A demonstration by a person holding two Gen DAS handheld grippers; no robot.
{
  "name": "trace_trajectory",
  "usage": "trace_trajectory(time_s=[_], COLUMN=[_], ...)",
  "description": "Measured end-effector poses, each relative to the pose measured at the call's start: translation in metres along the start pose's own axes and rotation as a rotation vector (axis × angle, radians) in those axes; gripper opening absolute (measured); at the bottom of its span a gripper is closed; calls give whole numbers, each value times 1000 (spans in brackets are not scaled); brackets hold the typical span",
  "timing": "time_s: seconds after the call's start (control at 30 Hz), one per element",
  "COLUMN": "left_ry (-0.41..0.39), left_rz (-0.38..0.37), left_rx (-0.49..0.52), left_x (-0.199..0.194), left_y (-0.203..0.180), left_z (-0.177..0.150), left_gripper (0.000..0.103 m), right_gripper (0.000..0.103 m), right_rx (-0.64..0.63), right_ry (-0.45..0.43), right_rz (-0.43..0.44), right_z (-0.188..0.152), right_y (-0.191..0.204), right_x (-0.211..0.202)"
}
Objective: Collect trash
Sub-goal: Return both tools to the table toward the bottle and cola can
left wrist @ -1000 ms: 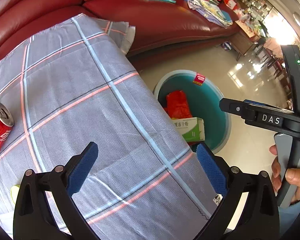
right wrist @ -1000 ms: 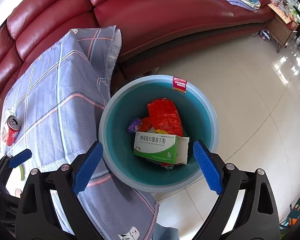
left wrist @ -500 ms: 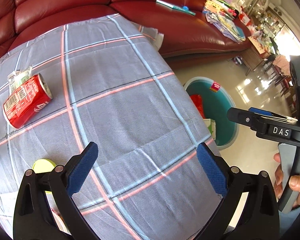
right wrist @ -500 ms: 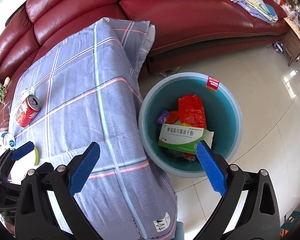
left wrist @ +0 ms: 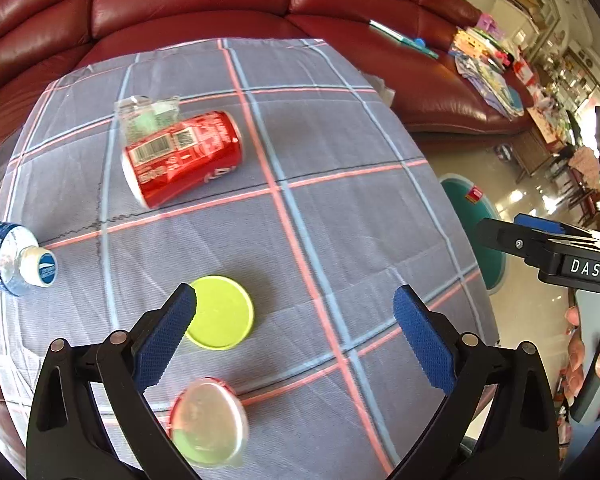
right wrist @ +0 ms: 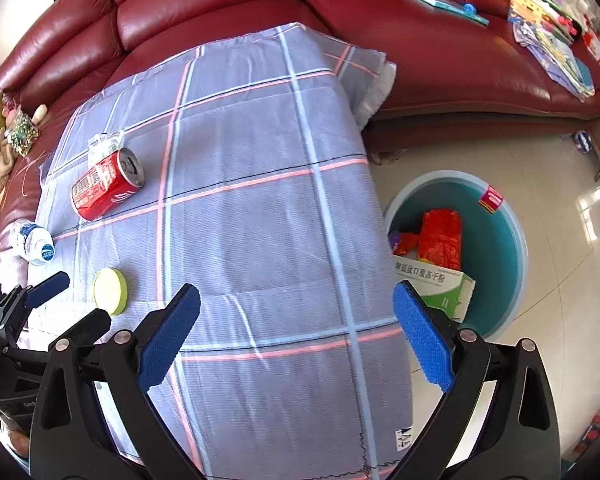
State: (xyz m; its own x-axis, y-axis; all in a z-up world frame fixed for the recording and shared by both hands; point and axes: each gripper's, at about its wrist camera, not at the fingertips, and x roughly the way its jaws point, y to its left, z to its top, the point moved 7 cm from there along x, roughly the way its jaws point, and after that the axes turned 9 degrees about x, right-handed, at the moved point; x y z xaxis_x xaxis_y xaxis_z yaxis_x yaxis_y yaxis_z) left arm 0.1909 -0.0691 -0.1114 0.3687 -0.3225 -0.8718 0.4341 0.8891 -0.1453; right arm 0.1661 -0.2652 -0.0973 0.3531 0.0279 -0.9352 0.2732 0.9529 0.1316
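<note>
On the grey plaid tablecloth (left wrist: 340, 208) lie a red soda can (left wrist: 182, 158) on its side, a clear wrapper (left wrist: 146, 118) behind it, a small water bottle (left wrist: 10, 258) at the left edge, a yellow-green lid (left wrist: 222, 312) and a clear-lidded cup (left wrist: 206, 422). My left gripper (left wrist: 294, 336) is open and empty above the cloth, its left finger beside the yellow lid. My right gripper (right wrist: 296, 338) is open and empty over the cloth's right side. The can (right wrist: 108, 184), bottle (right wrist: 34, 242) and lid (right wrist: 110, 291) show in the right wrist view too.
A teal bin (right wrist: 500, 248) stands on the tiled floor right of the table, holding a red bag (right wrist: 440, 236) and a green-white box (right wrist: 436, 286). A red leather sofa (right wrist: 440, 52) runs behind, with books and papers (right wrist: 552, 48) on it.
Both grippers have swung left from the bin toward the table. The can, bottle, yellow lid and cup have come into the left wrist view. Both stay open.
</note>
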Motion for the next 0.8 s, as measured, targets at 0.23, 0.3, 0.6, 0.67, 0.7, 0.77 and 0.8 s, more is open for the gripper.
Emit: trace_trajectory(time_s=[0.23, 0.3, 0.6, 0.67, 0.7, 0.77, 0.8], left_ry=[-27, -34, -40, -38, -37, -30, -31], left_rz=[38, 53, 145, 170, 180, 209, 223], left_rx=[-106, -135, -284, -347, -378, -436, -468], left_x=[-23, -30, -56, -61, -63, -66, -68], left_y=[61, 78, 154, 175, 186, 206, 216], left_z=[-13, -18, -39, -44, -47, -52, -54], left_gripper=[99, 99, 99, 99, 99, 99, 99], right_gripper=[93, 93, 93, 93, 93, 93, 93], right_rx=[-86, -117, -201, -209, -211, -214, -216], right_ry=[29, 33, 60, 65, 68, 73, 75], right_rz=[28, 34, 48, 51, 52, 56, 57], right_z=[0, 0, -9, -11, -11, -10, -10], right_y=[66, 85, 144, 151, 155, 163, 167], right_x=[10, 12, 25, 28, 30, 33, 35])
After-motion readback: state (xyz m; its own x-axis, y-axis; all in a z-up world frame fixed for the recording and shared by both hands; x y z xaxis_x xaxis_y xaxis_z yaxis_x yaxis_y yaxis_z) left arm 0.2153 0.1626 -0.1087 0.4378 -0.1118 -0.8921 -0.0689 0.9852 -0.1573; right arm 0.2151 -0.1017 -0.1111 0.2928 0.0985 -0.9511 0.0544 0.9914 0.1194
